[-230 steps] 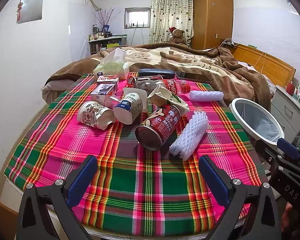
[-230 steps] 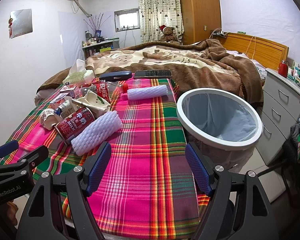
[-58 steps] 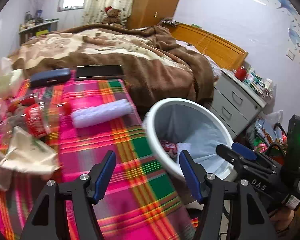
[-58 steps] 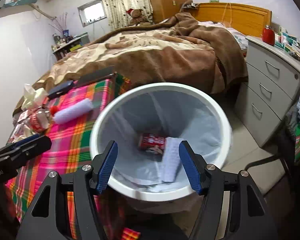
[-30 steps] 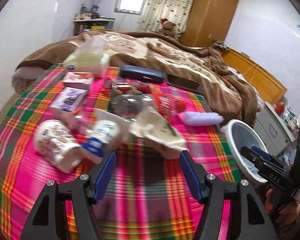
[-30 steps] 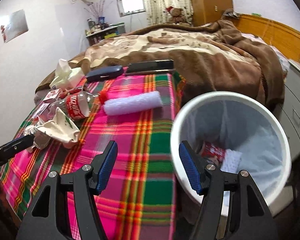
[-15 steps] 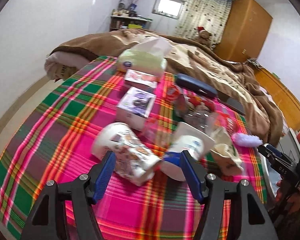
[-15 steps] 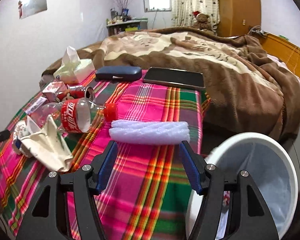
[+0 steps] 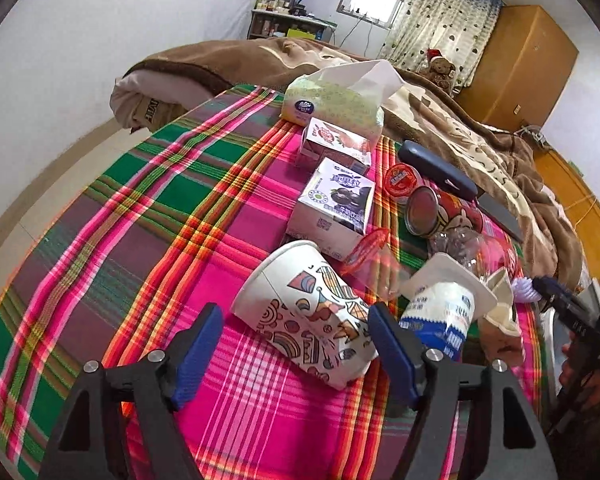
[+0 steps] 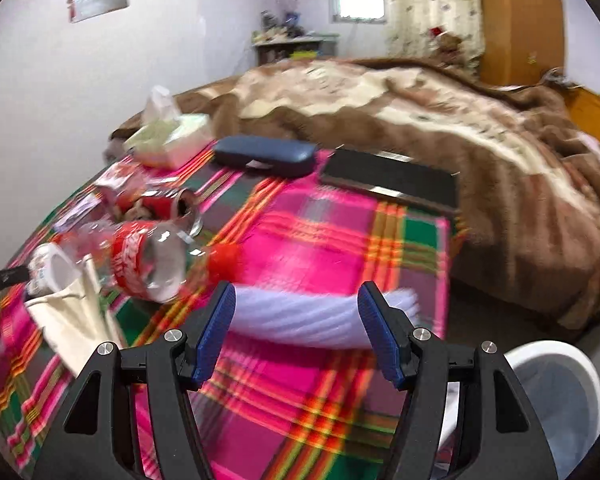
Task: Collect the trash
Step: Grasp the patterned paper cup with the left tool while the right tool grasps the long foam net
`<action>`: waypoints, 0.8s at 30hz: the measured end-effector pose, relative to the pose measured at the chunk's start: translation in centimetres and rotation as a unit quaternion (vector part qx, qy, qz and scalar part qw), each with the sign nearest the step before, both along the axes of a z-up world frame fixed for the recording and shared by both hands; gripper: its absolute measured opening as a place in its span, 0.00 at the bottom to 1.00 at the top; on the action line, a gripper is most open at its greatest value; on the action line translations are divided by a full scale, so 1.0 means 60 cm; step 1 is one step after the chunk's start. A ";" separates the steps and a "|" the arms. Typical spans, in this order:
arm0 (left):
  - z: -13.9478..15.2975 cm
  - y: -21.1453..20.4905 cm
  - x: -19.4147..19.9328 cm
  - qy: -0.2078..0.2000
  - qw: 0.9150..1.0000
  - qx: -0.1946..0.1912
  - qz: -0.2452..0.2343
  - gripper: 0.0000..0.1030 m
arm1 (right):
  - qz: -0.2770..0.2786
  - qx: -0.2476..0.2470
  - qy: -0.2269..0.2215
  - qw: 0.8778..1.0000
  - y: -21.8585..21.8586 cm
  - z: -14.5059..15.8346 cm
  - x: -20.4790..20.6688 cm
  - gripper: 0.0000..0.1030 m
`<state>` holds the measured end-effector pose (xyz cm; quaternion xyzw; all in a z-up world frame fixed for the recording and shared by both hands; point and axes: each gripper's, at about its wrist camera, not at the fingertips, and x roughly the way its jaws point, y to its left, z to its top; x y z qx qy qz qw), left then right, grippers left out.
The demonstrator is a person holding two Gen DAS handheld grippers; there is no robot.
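In the left wrist view my left gripper (image 9: 294,340) is open, its fingers on either side of a patterned paper cup (image 9: 304,316) lying on the plaid cloth. Beside the cup lie a white and blue cup (image 9: 440,312), a crumpled paper bag (image 9: 500,320), a clear bottle (image 9: 460,244), a red can (image 9: 436,208) and two cartons (image 9: 332,204). In the right wrist view my right gripper (image 10: 294,326) is open around a white foam sleeve (image 10: 300,316). The clear bottle (image 10: 148,256) lies left of it. The white bin (image 10: 560,392) is at the lower right.
A tissue pack (image 9: 336,100), a dark glasses case (image 10: 264,156) and a black phone (image 10: 392,180) lie at the far edge of the cloth by the brown blanket (image 10: 420,120). My right gripper also shows at the right edge of the left wrist view (image 9: 560,304).
My left gripper has moved forward and down to the patterned cup. My right gripper has swung from the bin to the foam sleeve, which now lies between its fingers.
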<state>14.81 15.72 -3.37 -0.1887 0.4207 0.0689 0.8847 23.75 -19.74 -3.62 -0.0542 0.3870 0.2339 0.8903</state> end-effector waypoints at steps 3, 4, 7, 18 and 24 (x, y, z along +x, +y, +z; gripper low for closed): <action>-0.011 0.005 0.012 0.007 1.000 -0.021 0.001 0.75 | 0.016 -0.026 -0.011 0.999 0.012 -0.004 -0.009 0.63; -0.013 0.004 0.014 0.009 1.000 -0.024 0.001 0.76 | 0.023 -0.030 -0.010 0.999 0.013 -0.005 -0.011 0.63; -0.019 -0.004 0.023 0.014 0.999 -0.029 0.000 0.76 | 0.033 -0.039 -0.010 0.999 0.009 -0.003 -0.008 0.63; -0.031 -0.031 0.046 0.025 0.999 0.015 -0.023 0.79 | 0.018 -0.061 0.002 0.998 0.010 0.001 0.017 0.63; -0.030 -0.025 0.038 0.026 0.999 0.014 -0.040 0.80 | -0.004 -0.047 -0.006 0.999 0.007 0.007 0.014 0.63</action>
